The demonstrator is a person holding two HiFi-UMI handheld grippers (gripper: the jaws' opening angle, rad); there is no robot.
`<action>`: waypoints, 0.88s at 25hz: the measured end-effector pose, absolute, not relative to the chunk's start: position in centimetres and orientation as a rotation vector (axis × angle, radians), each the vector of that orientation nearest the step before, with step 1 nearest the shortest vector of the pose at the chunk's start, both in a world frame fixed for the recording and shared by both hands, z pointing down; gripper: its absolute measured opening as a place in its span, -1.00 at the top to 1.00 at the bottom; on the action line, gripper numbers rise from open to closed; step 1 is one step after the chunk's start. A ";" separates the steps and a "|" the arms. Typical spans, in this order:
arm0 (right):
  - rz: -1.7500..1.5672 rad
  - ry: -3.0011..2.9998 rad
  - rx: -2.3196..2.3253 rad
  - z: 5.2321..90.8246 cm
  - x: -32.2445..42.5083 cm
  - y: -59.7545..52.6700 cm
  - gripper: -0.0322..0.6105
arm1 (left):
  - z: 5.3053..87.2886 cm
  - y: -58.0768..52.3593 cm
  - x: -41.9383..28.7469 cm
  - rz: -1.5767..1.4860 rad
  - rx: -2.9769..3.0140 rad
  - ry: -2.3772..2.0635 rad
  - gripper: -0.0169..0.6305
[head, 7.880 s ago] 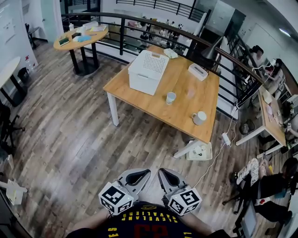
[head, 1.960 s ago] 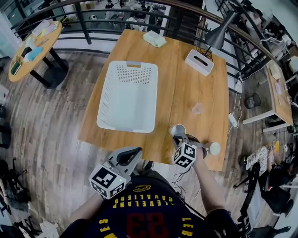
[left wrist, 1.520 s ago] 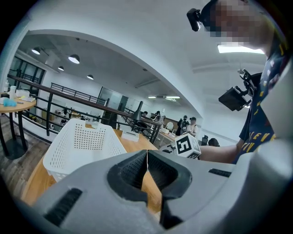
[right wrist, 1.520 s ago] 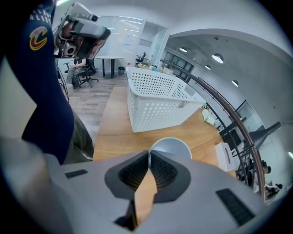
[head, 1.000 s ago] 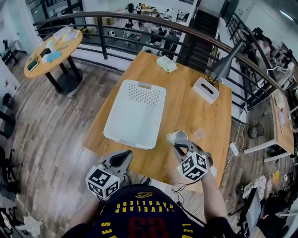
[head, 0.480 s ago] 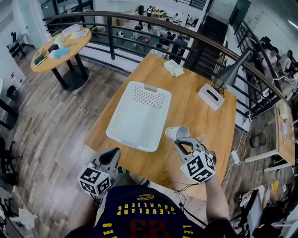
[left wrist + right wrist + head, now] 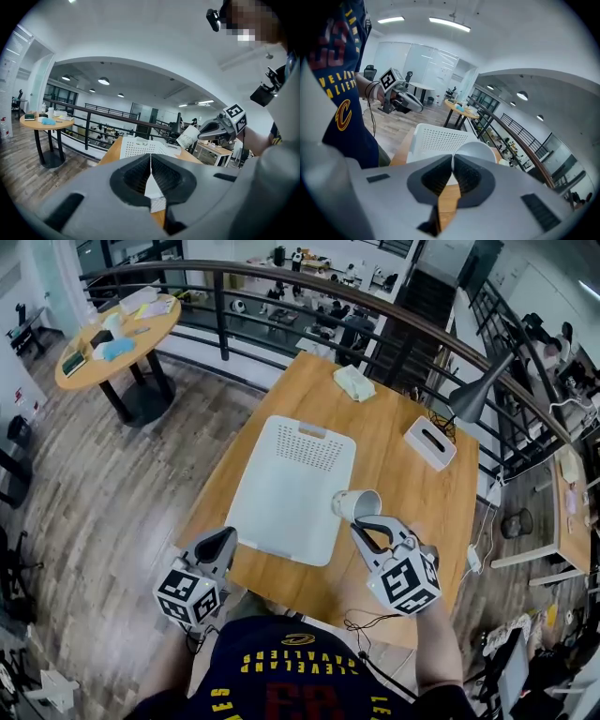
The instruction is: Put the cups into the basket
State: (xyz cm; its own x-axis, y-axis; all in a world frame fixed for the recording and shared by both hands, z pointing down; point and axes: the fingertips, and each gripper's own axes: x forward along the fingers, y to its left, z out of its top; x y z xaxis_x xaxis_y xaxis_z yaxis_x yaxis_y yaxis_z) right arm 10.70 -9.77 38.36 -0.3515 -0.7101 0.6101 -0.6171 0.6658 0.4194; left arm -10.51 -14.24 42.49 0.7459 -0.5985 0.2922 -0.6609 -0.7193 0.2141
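In the head view my right gripper (image 7: 360, 523) is shut on the rim of a white paper cup (image 7: 355, 504), tipped on its side in the air beside the right edge of the white perforated basket (image 7: 289, 486). In the right gripper view the cup (image 7: 476, 152) sits pinched in front of my right gripper (image 7: 452, 162), with the basket (image 7: 435, 139) beyond. My left gripper (image 7: 225, 538) is shut and holds nothing, near the table's front edge left of the basket. In the left gripper view my left gripper (image 7: 150, 159) looks across the basket (image 7: 142, 147) at the cup (image 7: 189, 137).
The basket rests on a wooden table (image 7: 403, 470) with a white tissue box (image 7: 429, 442) and a pale cloth (image 7: 354, 382) at the far side. A grey lamp (image 7: 473, 393) leans over the right corner. A dark railing (image 7: 281, 282) and a round table (image 7: 117, 329) lie beyond.
My right gripper has lifted the cup and brought it closer to the basket's right edge. My left gripper has shifted left along the table's front edge.
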 end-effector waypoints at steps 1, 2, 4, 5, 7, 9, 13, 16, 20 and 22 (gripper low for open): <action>-0.150 -2.073 1.025 38.1 10.4 -10.3 0.82 | 42.4 -14.9 -10.5 0.292 2.647 -0.971 0.91; -0.151 -2.073 1.028 37.9 10.1 -10.9 0.82 | 42.4 -15.4 -10.5 0.295 2.652 -0.962 0.91; -0.148 -2.071 1.031 37.7 9.6 -11.9 0.83 | 42.4 -16.5 -10.5 0.304 2.663 -0.945 0.91; -0.145 -2.067 1.031 37.8 9.3 -12.4 0.82 | 42.5 -16.9 -10.5 0.309 2.670 -0.936 0.91; -0.139 -2.052 1.023 38.2 8.7 -13.4 0.82 | 42.9 -17.7 -10.6 0.328 2.692 -0.920 0.91; -0.137 -2.032 1.010 38.6 8.1 -14.6 0.82 | 43.4 -18.5 -10.9 0.349 2.708 -0.903 0.91; -0.125 -2.017 0.983 39.5 6.9 -16.9 0.82 | 44.7 -20.2 -11.5 0.360 2.699 -0.871 0.91; -0.106 -2.006 0.971 40.5 6.6 -18.4 0.82 | 45.3 -21.6 -11.6 0.337 2.686 -0.859 0.91; -0.080 -1.982 0.934 41.3 5.6 -20.4 0.82 | 45.6 -23.3 -12.2 0.309 2.666 -0.842 0.91; -0.063 -1.969 0.921 41.8 5.2 -21.5 0.82 | 46.1 -24.0 -12.4 0.301 2.653 -0.829 0.91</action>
State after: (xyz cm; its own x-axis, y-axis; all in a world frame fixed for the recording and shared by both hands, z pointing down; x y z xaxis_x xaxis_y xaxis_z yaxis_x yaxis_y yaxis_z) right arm 5.25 -21.50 41.84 -0.2867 -0.6252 0.7259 -0.5775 0.7173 0.3897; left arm -12.45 -24.02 46.07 0.8067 -0.5098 0.2989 -0.5828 -0.7701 0.2595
